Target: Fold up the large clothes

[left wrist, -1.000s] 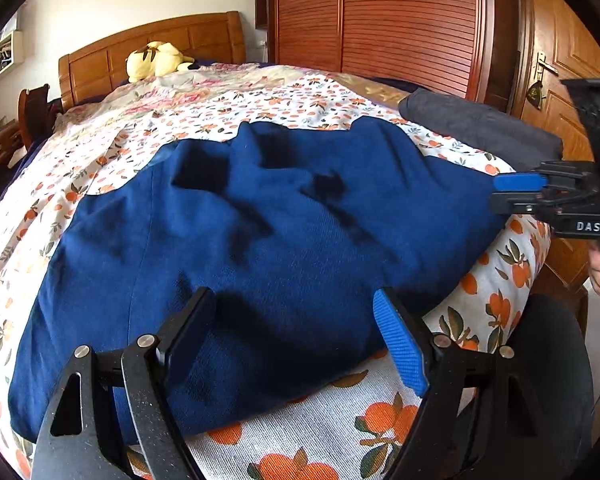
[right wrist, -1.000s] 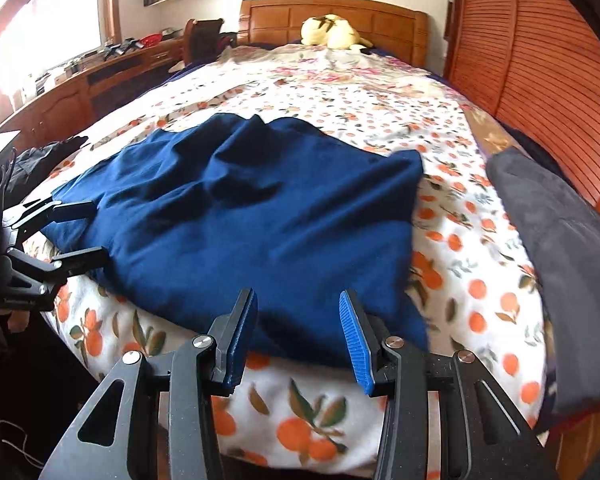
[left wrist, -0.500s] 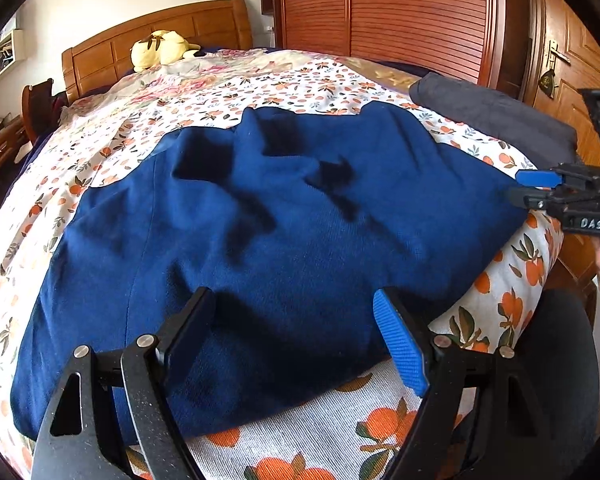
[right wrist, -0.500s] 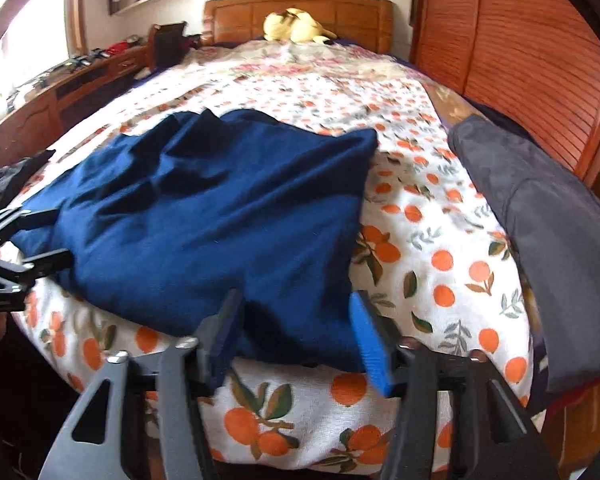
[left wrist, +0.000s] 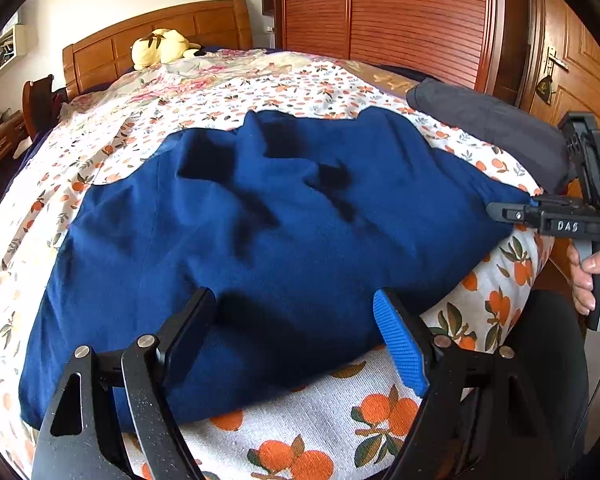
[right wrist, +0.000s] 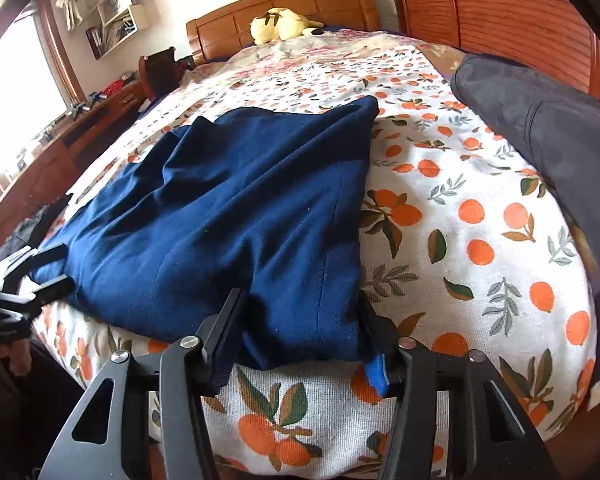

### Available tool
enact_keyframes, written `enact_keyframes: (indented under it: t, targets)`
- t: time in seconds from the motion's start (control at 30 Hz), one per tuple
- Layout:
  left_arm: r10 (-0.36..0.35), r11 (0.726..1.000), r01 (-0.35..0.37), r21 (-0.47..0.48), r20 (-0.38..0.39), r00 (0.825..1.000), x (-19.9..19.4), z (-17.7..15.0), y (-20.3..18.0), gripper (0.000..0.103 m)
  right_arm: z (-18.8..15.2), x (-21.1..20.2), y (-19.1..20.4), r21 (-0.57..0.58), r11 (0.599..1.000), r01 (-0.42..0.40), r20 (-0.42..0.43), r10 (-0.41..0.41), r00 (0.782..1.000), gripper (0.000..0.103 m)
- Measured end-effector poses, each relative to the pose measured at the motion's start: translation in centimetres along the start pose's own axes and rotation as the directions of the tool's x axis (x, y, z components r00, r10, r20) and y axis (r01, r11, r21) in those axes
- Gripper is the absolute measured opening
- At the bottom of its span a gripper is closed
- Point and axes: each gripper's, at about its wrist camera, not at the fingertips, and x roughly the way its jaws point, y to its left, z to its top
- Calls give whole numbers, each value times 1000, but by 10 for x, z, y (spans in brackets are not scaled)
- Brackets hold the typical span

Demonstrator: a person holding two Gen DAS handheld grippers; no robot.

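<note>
Nearby, the rumpled navy garment [right wrist: 240, 216] lies at the bed's [right wrist: 480, 240] foot edge; bare quilt stretches beyond. Left gripper [left wrist: 296, 336] gapes wide above it; right gripper [right wrist: 300, 336] is closing around its corner.

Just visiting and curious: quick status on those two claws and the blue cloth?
Left gripper open above blue garment. Right gripper closing around its near corner. Garment rumpled on bed. Grey garment alongside, not obstructing.

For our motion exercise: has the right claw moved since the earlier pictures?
Yes. The right claw has come forward and down onto the blue garment's near corner, its jaws closing around it, against the bedspread.
</note>
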Motion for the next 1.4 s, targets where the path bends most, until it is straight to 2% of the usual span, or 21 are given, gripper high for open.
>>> enact_keyframes:
  t: [0.13,0.23,0.33,0.47,0.57,0.67,0.83,1.0,1.1,1.23,1.4]
  targets:
    - [-1,1000,1,-21,28,1000,-11,1,6,82,2,3,4,-6,1000,13,-10,-13,1000,40]
    - [-1,999,3,-35,45,999,-18,1,12,82,6,6,5,-9,1000,15,-24,-15,1000,36]
    - [4,999,-2,-45,54,999,-25,0,20,82,11,8,7,-27,999,31,-43,-32,999,36]
    - [4,999,1,-49,111,994,-48,1,29,82,20,12,11,-44,997,62,-73,-65,995,35]
    - [-6,997,16,-69,148,989,-64,1,40,82,27,11,16,-50,995,82,-78,-86,993,25]
    - [-11,995,28,-91,178,984,-79,-1,53,82,39,4,21,-45,996,83,-47,-85,995,20]
    - [7,993,18,-120,204,979,-97,-9,71,82,63,-11,50,-88,989,116,53,-112,992,16]
    - [29,989,4,-149,216,976,-110,-19,88,82,91,-26,98,-139,990,33,144,-12,989,15]
    - [47,986,-10,-166,223,974,-118,-25,97,82,105,-26,142,-214,976,-32,159,67,985,15]
    - [67,981,-23,-190,231,971,-125,-33,108,82,107,-5,207,-317,936,-149,95,188,978,15]
    - [65,974,-12,-224,229,971,-129,-43,122,82,91,40,251,-376,895,-239,-6,255,967,16]
